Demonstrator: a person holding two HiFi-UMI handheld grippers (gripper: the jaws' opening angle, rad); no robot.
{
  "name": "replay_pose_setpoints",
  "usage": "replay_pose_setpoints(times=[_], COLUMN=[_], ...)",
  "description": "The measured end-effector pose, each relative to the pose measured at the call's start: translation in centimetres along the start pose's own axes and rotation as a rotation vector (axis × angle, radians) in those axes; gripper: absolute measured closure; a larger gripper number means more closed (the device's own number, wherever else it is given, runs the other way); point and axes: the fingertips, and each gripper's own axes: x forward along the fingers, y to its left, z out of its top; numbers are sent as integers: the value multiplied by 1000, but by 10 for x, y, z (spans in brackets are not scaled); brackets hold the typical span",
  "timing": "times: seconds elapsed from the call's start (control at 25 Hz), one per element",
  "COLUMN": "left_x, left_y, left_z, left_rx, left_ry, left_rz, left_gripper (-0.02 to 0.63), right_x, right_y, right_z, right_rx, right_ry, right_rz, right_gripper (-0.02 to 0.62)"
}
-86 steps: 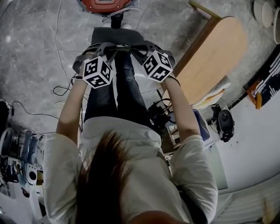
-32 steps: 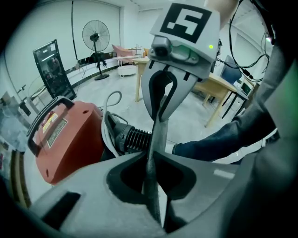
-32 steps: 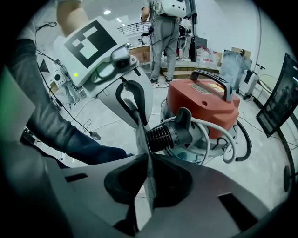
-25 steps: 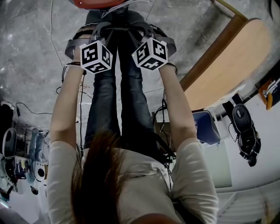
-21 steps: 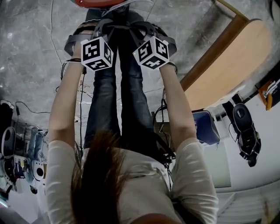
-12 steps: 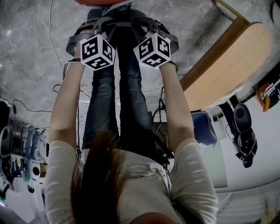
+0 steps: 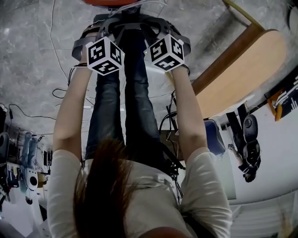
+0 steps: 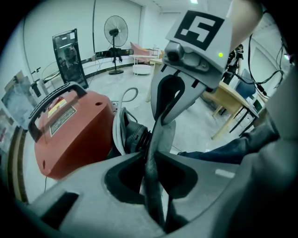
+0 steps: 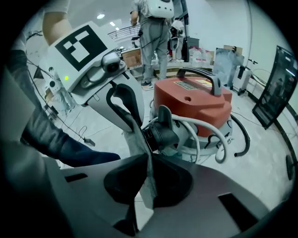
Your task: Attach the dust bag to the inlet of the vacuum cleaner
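Observation:
The red vacuum cleaner [image 8: 70, 135] stands on the floor, with its black round inlet [image 9: 163, 132] facing me. A grey dust bag [image 8: 163, 137] is stretched just in front of the inlet, between both grippers. My left gripper [image 8: 151, 158] has the bag's fabric pinched between its jaws, which are opening. My right gripper [image 9: 148, 158] is shut on the bag's other edge [image 9: 139, 139]. Each gripper view shows the other gripper close by, also on the fabric. In the head view both marker cubes [image 7: 104, 56] sit side by side below the vacuum [image 7: 109, 2].
A white hose [image 9: 205, 135] and a black cable [image 9: 242, 135] loop round the vacuum. A wooden table [image 7: 237, 74] stands to the right. Cables [image 7: 65, 93] trail on the floor to the left. A person [image 9: 156, 28] stands far behind the vacuum.
The left gripper's cube has rolled slightly. Both grippers stay together at the vacuum's front. The head view has drifted a little, so the vacuum sits nearer the top edge.

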Motion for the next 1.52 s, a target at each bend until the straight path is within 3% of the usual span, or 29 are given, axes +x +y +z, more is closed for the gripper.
replay_pose_setpoints(times=[0.16, 0.28, 0.44, 0.56, 0.72, 0.88, 1.0, 1.16, 1.24, 1.44, 1.52], left_x=[3, 5, 7, 5, 6, 7, 7, 7, 8, 7, 7], left_y=[8, 13, 9, 7, 5, 7, 10, 10, 11, 11, 11], left_z=[6, 9, 9, 5, 4, 4, 8, 11, 11, 7, 6], left_rx=[131, 154, 3, -136, -193, -123, -21, 49, 10, -195, -230], left_ry=[22, 26, -8, -39, -49, -36, -14, -5, -20, -90, -101], left_rz=[-31, -59, -44, -7, 8, -18, -60, -80, -68, -20, -5], left_gripper=[519, 491, 527, 532, 538, 535, 531, 525, 525, 535, 537], right_x=[1, 1, 1, 4, 3, 3, 2, 1, 1, 4, 5], right_y=[-1, -2, -8, -12, -14, -12, -11, -10, -13, -18, -19], right_z=[-4, -6, -7, -1, 3, 0, -2, -4, -4, 2, 4], right_rx=[159, 193, 131, 18, -87, 19, 128, 137, 88, -44, -73], right_ry=[-50, -57, -23, 12, 34, -14, -51, -46, -28, 14, 23], right_rz=[-28, -42, -40, -4, 30, -8, -50, -69, -65, -9, 10], right_gripper=[566, 568, 566, 565, 563, 565, 565, 565, 563, 560, 560])
